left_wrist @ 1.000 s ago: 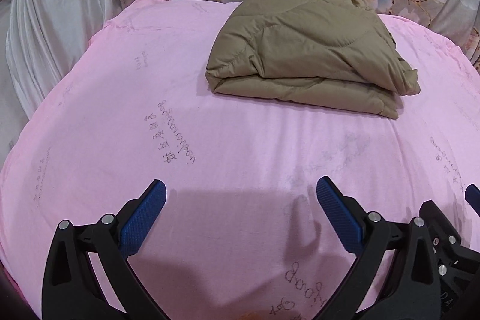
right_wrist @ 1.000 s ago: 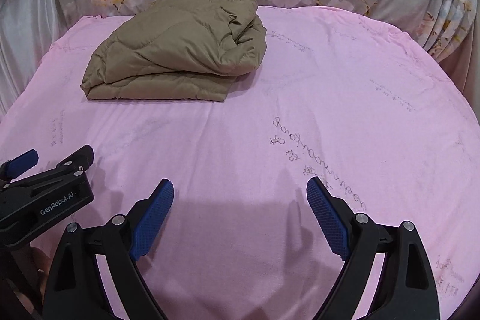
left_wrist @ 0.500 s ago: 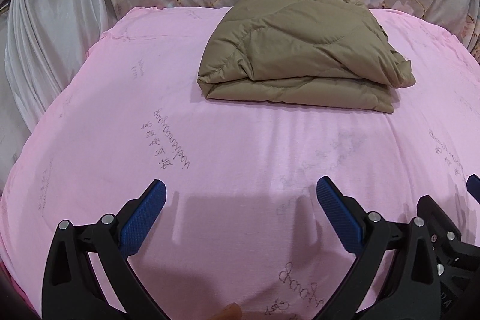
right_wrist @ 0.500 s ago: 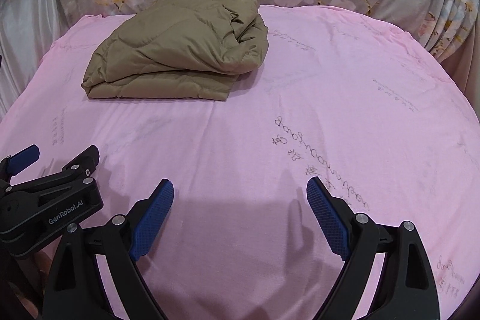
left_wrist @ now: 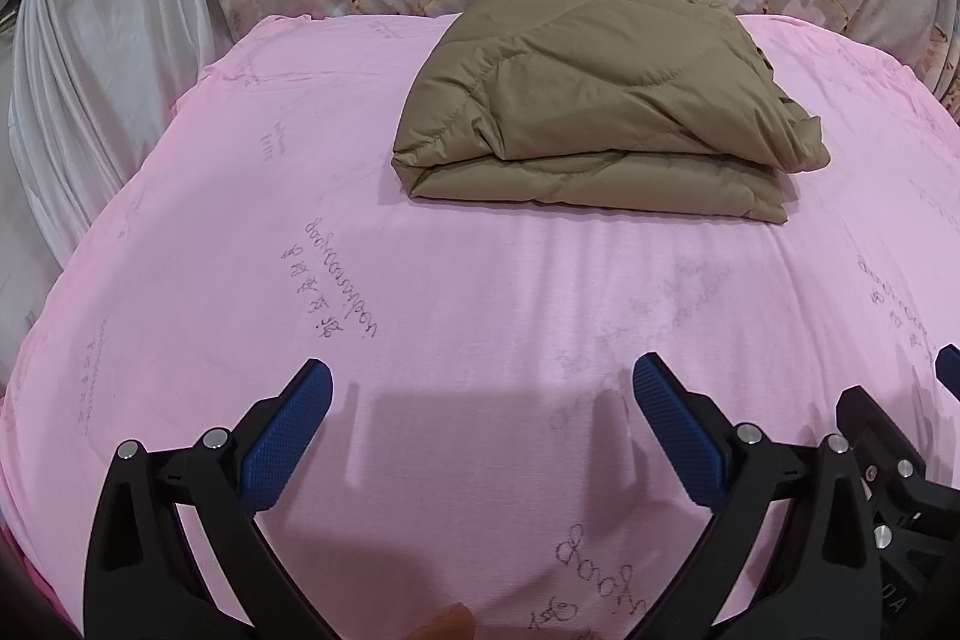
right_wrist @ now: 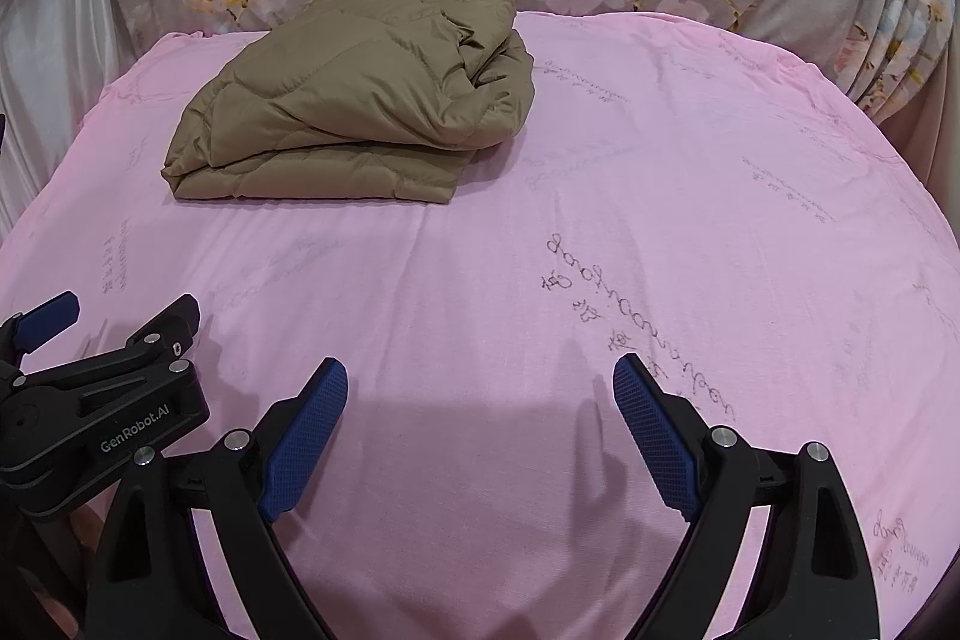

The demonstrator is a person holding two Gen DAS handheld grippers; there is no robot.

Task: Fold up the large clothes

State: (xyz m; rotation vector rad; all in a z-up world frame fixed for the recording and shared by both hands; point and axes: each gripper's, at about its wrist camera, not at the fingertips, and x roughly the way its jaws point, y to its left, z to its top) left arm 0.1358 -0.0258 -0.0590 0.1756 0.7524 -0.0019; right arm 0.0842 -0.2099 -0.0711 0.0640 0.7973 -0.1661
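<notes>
My two cameras look forward from low over the near part of the pink bed [left_wrist: 240, 220], side by side. Both see the folded jacket [left_wrist: 600, 100] far ahead.

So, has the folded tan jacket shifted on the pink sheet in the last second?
No. The jacket keeps the same spot relative to the handwriting on the pink sheet; only the camera view drifts slightly.
</notes>
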